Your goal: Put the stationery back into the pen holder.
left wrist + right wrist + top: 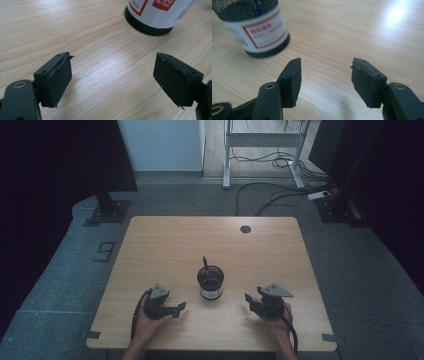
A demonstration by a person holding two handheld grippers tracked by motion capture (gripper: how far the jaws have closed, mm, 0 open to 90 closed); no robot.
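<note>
Mesh pen cup (210,283) stands upright mid-tabletop (165,240) with one pen (205,262) in it, between the two tools and touched by neither. Left tool (180,307) and right tool (247,297) both rest low on the wood with their jaws apart and nothing between them; in the left gripper view the gap looks wide. I'd say this is the approach: bring one tool in level at the labelled lower band (265,35), centre the cup before closing, and keep clear of the pen so it won't tip.
</note>
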